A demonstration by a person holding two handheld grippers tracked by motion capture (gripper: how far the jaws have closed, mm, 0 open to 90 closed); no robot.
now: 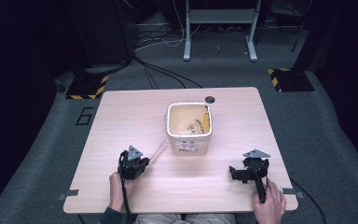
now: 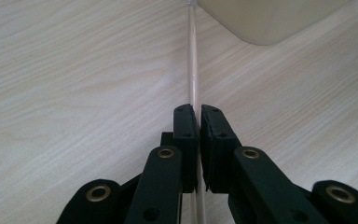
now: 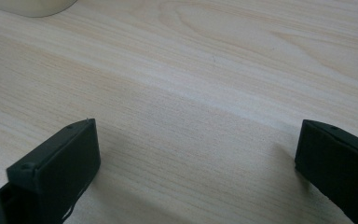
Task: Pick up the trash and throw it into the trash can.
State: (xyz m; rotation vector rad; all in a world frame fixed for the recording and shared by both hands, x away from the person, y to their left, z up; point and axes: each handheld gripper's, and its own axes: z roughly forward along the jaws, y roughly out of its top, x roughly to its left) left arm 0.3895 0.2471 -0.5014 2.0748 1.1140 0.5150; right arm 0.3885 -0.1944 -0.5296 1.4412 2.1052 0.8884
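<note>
On grey carpet, pale wooden table (image 1: 121, 116), dark room

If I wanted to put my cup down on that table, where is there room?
Plenty: the far left corner of the table, the right side beyond the bin, and the near middle between both tongs. It is tight only near the left tongs, shut on a thin stick reaching toward the bin.

Floor (image 1: 42, 154): grey carpet lying all around, darkening toward the frame edges.
Table (image 1: 121, 112): pale wood sitting at centre, a round cable hole (image 1: 209, 99) showing at its far edge.
Cables (image 1: 161, 70): trailing across the upper middle.
Grey frame legs (image 1: 187, 35): standing at top centre.
Hazard-striped plates (image 1: 87, 87): lying upper left and upper right.
</note>
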